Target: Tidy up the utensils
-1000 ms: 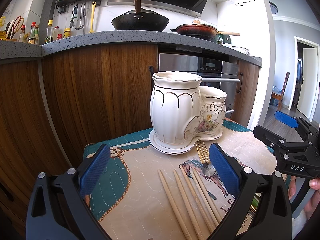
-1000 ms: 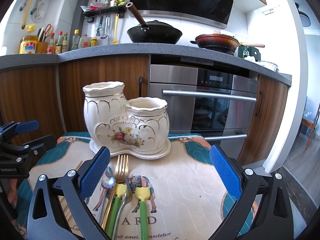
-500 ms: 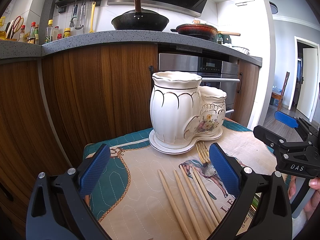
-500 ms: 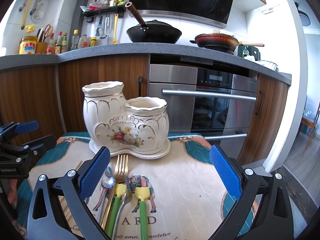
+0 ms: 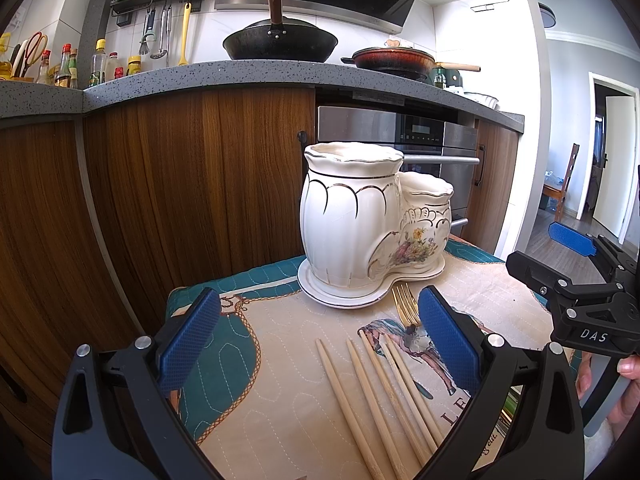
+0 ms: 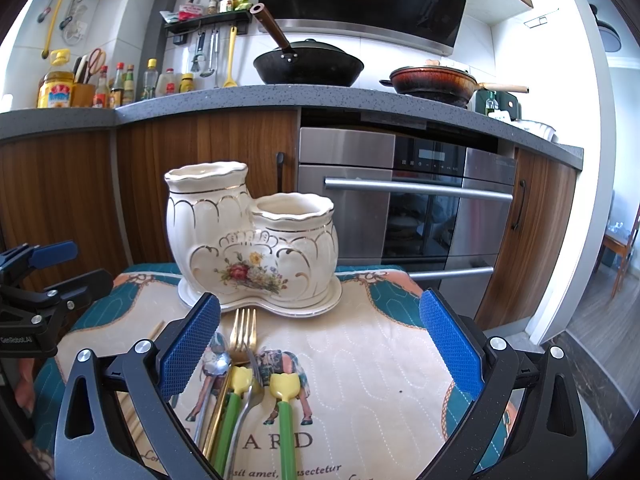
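Observation:
A white ceramic two-pot utensil holder (image 5: 360,224) (image 6: 248,236) stands on its saucer at the far side of a quilted mat. Several wooden chopsticks (image 5: 376,392) lie on the mat under my open, empty left gripper (image 5: 320,340). A gold fork (image 6: 244,332), a silver spoon (image 6: 216,364), a silver fork and two green-handled utensils with yellow tulip ends (image 6: 284,384) lie under my open, empty right gripper (image 6: 320,340). The right gripper (image 5: 576,280) also shows at the right of the left wrist view, and the left gripper (image 6: 48,280) at the left of the right wrist view.
The quilted mat (image 6: 380,360) covers a small table in front of wooden kitchen cabinets (image 5: 180,184) and a steel oven (image 6: 408,208). The counter above holds a black wok (image 6: 308,64), a red pan (image 6: 432,80) and bottles.

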{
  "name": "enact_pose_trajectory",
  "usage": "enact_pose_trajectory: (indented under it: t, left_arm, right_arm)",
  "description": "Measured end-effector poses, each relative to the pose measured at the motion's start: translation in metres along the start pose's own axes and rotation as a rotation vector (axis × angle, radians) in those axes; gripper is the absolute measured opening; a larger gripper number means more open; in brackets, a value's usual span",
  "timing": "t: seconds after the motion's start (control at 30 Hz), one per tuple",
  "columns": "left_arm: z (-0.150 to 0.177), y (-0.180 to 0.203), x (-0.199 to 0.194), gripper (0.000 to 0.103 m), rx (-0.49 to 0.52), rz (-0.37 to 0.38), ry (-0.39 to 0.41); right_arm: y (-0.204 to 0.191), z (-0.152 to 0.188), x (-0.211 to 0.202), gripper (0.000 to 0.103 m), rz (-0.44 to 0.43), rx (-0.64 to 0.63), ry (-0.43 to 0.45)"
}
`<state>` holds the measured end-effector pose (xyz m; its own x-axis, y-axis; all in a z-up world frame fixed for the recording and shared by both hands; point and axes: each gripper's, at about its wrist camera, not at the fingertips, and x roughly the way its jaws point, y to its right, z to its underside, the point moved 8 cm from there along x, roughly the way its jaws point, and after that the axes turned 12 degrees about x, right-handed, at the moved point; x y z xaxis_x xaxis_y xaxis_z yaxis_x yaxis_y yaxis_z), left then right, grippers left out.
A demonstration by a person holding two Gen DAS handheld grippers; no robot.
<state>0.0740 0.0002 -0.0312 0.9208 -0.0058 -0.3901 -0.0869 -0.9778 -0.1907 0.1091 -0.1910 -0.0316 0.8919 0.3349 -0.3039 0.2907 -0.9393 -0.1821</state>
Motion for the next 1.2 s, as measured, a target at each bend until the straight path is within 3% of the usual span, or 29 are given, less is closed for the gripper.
enact_pose_trajectory:
  t: [0.73,0.93,1.03,1.13,1.2]
  left_arm:
    - [0.005,-0.002,-0.003,0.098,-0.012,-0.015,0.006]
    - [0.015,0.001,0.0,0.098,0.048,0.008,-0.128]
    - [0.028,0.004,0.004,0.097,0.083,0.008,-0.212]
    - [0.047,0.009,0.009,0.087,0.108,0.037,-0.313]
    - [0.053,0.011,0.011,0.087,0.116,0.042,-0.342]
  right_arm:
    - [0.009,-0.005,-0.004,0.099,0.043,0.024,0.01]
    - [0.018,-0.001,-0.001,0.099,0.086,0.016,-0.041]
    - [0.021,0.006,0.004,0.099,0.056,-0.002,-0.123]
    - [0.025,0.015,0.008,0.099,0.037,-0.027,-0.204]
    - [0.026,0.024,0.011,0.099,0.012,-0.037,-0.259]
